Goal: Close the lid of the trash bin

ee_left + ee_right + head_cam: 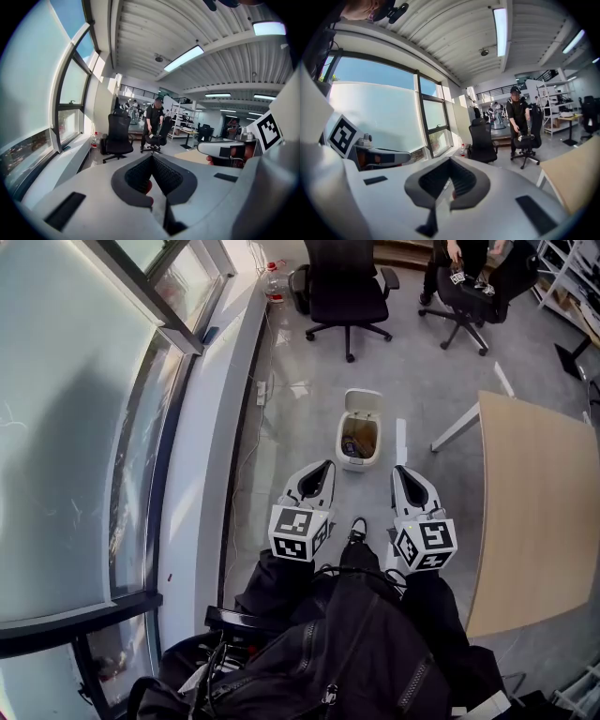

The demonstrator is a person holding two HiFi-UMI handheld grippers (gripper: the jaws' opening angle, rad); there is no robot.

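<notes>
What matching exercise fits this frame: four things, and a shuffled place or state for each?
1. small white plastic trash bin
2. empty black swivel office chair
3. light wooden table
4. right gripper

A. at the head view's right edge
B. jaws together, empty
C. on the grey floor, lid up
D. beyond the bin, near the window

Pairs: 1-C, 2-D, 3-A, 4-B

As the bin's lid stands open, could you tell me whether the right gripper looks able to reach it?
Probably yes. Bare floor lies between the right gripper and the trash bin, whose lid stands up at its far rim; the table sits off to the side.
</notes>
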